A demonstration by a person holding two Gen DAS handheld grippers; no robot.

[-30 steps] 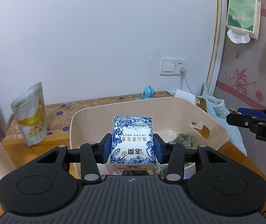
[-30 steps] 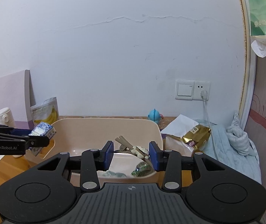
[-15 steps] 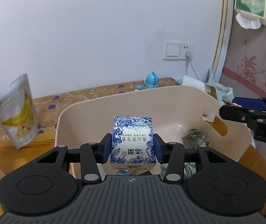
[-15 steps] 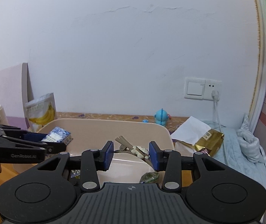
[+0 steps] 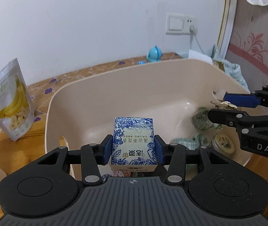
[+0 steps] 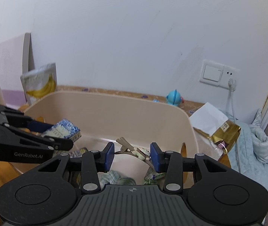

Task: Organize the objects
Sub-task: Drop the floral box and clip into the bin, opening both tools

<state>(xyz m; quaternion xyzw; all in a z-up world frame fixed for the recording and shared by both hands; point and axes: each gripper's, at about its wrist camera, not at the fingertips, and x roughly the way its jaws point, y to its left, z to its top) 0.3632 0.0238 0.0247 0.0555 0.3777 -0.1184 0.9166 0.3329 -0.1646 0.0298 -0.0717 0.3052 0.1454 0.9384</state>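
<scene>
Compared with a second ago, we see both tools lower and further over the beige bin (image 5: 88,86): in the left wrist view its rim, which sat mid-frame, now spreads across the whole centre, and the banana chip pouch (image 5: 9,101) has slid from left of centre to the left edge. The wall switch (image 5: 181,24) has climbed toward the upper right.

Our left gripper (image 5: 134,149) keeps its blue pads tight on the sides of the blue-and-white tissue pack (image 5: 134,143), which sits lower centre of the frame, held above the bin's interior with its printed face up. In the right wrist view the same pack (image 6: 62,130) shows at left centre, tilted, now inside the bin's outline where earlier it hung at the rim.

Our right gripper (image 6: 132,155) holds the brown hair clip (image 6: 134,150) between its fingers, set narrow; the clip lies slanted across the gap, low centre of the frame, over the bin. From the left wrist view this gripper (image 5: 226,107) reaches in from the right edge, level, with the clip (image 5: 220,98) at its tips.

On the bin floor, lower right, lie a green checked cloth (image 5: 190,142), a round tin (image 5: 224,145) and a dark green packet (image 5: 201,119).
</scene>
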